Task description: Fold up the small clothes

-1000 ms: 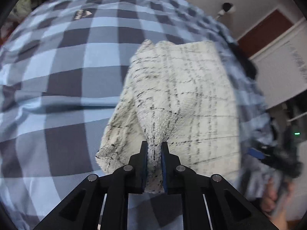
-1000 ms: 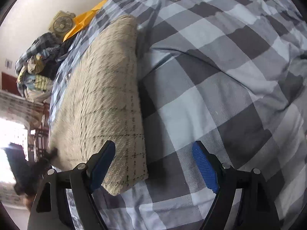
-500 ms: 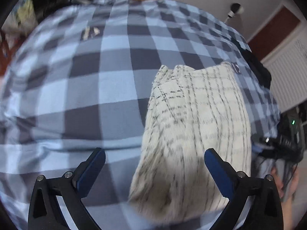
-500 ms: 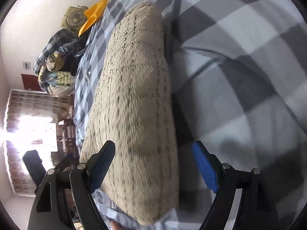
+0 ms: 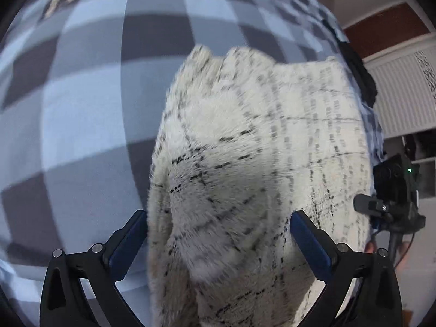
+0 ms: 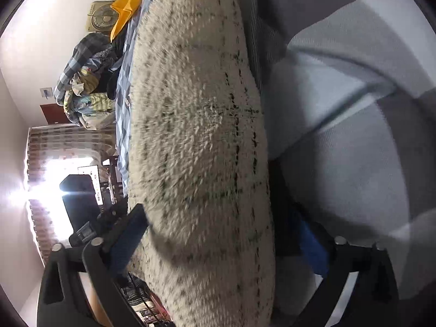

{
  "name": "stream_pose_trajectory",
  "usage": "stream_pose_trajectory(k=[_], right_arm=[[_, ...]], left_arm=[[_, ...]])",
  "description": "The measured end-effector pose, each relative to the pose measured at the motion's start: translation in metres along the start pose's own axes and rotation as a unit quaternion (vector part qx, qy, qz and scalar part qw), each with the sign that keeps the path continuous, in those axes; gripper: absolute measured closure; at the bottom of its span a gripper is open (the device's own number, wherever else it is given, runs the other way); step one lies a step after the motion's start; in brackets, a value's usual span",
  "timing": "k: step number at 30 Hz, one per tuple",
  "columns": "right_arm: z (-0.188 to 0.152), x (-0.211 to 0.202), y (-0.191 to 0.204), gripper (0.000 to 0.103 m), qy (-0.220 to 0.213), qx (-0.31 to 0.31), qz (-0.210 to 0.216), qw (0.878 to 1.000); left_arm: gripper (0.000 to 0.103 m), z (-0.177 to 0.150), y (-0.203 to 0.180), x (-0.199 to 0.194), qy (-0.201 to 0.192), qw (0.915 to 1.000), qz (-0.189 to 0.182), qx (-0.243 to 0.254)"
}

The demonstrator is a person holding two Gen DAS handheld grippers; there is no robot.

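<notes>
A cream fuzzy garment (image 5: 259, 150) with thin black check lines lies folded on the blue and grey checked bedspread (image 5: 81, 109). My left gripper (image 5: 218, 218) hangs close over its near end, jaws wide open, with the cloth bulging between the fingers and neither pad pressing on it. In the right wrist view the same garment (image 6: 196, 136) runs away as a long thick fold. My right gripper (image 6: 220, 231) straddles its near end and its jaws are opening, with the fold between them and not gripped. The right-hand blue pad (image 6: 310, 245) sits low against the bedspread (image 6: 354, 150).
A heap of clothes (image 6: 84, 81), a yellow cloth (image 6: 128, 5) and a small fan (image 6: 102, 19) sit at the bed's far end. A bright window (image 6: 41, 190) lies beyond the bed's edge. The other gripper (image 5: 395, 190) shows at the right edge of the left wrist view.
My left gripper let go of the garment's pinched end, opened wide and sank closer to it. My right gripper dropped toward the fold's near end and spread its jaws wider.
</notes>
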State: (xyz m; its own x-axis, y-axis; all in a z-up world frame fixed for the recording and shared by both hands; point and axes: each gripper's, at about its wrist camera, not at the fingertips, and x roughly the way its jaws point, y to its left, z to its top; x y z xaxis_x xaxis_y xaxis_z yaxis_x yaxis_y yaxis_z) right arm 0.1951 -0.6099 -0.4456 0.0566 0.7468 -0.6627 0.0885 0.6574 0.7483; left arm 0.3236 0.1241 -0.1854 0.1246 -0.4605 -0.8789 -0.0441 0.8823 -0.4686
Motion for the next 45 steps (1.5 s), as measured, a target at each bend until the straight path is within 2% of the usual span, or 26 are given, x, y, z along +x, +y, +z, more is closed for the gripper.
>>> stream_pose_trajectory(k=[4, 5, 6, 7, 8, 9, 10, 12, 15, 17, 19, 21, 24, 28, 32, 36, 38, 40, 43, 44, 45], right_arm=[[0.001, 0.004, 0.0, 0.002, 0.009, -0.007, 0.0, 1.0], [-0.001, 0.003, 0.002, 0.002, 0.012, -0.012, -0.003, 1.0], [0.0, 0.003, 0.005, 0.004, 0.015, -0.014, -0.004, 1.0], [-0.002, 0.002, 0.008, 0.008, 0.021, -0.017, 0.0, 1.0], [-0.004, -0.001, 0.012, 0.015, 0.018, -0.024, -0.013, 0.999], [-0.004, -0.001, 0.014, 0.025, 0.016, -0.028, -0.023, 0.999], [-0.006, -0.005, 0.017, 0.029, 0.013, -0.032, -0.028, 0.999], [-0.01, -0.013, 0.021, 0.049, 0.01, -0.039, -0.027, 0.999], [-0.021, -0.029, 0.034, 0.058, -0.005, -0.061, -0.043, 0.997], [-0.03, -0.046, 0.047, 0.059, -0.018, -0.08, -0.05, 0.995], [-0.034, -0.064, 0.049, 0.059, -0.021, -0.08, -0.036, 0.996], [-0.037, -0.088, 0.048, 0.059, -0.029, -0.082, -0.022, 0.996], [-0.042, -0.129, 0.048, 0.059, -0.045, -0.097, -0.028, 0.994], [-0.044, -0.179, 0.042, 0.059, -0.081, -0.113, -0.052, 0.989], [-0.034, -0.199, 0.016, 0.059, -0.094, -0.103, -0.075, 0.987], [-0.017, -0.184, -0.021, 0.059, -0.083, -0.066, -0.087, 0.991], [-0.012, -0.169, -0.048, 0.058, -0.063, -0.038, -0.083, 0.994], [-0.01, -0.163, -0.063, 0.057, -0.056, -0.018, -0.071, 0.996], [-0.013, -0.169, -0.083, 0.056, -0.059, 0.02, -0.02, 0.998], [-0.016, -0.172, -0.086, 0.056, -0.06, 0.026, -0.015, 0.998], [-0.02, -0.176, -0.086, 0.055, -0.062, 0.028, -0.017, 0.998]], left_arm=[[0.0, -0.004, 0.007, 0.007, -0.015, 0.9976, -0.023, -0.063], [0.015, -0.007, 0.005, 0.005, -0.021, 0.9969, -0.038, -0.066], [0.041, -0.009, 0.005, 0.004, -0.023, 0.996, -0.055, -0.066], [0.05, -0.012, 0.002, -0.003, -0.035, 0.9949, -0.066, -0.068], [0.064, -0.016, -0.001, -0.008, -0.044, 0.995, -0.062, -0.064], [0.072, -0.019, -0.003, -0.012, -0.048, 0.9951, -0.059, -0.063], [0.074, -0.022, -0.005, -0.016, -0.052, 0.9948, -0.058, -0.065], [0.079, -0.029, -0.013, -0.026, -0.064, 0.9941, -0.059, -0.065], [0.08, -0.039, -0.034, -0.05, -0.091, 0.9933, -0.058, -0.041], [0.08, -0.045, -0.041, -0.069, -0.107, 0.991, -0.072, -0.037], [0.08, -0.046, -0.051, -0.083, -0.122, 0.9871, -0.099, -0.033], [0.08, -0.049, -0.065, -0.089, -0.131, 0.9845, -0.114, -0.025], [0.08, -0.05, -0.098, -0.087, -0.146, 0.9813, -0.125, -0.002], [0.08, -0.037, -0.126, -0.064, -0.158, 0.9767, -0.145, 0.007], [0.08, -0.022, -0.134, -0.018, -0.141, 0.979, -0.147, -0.008], [0.08, -0.012, -0.126, 0.023, -0.113, 0.986, -0.122, -0.008], [0.079, -0.007, -0.125, 0.035, -0.111, 0.9889, -0.099, 0.007], [0.077, -0.003, -0.126, 0.039, -0.109, 0.9898, -0.092, 0.012], [0.066, -0.002, -0.129, 0.031, -0.108, 0.9915, -0.072, 0.014], [0.057, -0.003, -0.129, 0.025, -0.114, 0.992, -0.051, 0.017], [0.042, -0.001, -0.129, 0.023, -0.119, 0.992, -0.037, 0.021]])
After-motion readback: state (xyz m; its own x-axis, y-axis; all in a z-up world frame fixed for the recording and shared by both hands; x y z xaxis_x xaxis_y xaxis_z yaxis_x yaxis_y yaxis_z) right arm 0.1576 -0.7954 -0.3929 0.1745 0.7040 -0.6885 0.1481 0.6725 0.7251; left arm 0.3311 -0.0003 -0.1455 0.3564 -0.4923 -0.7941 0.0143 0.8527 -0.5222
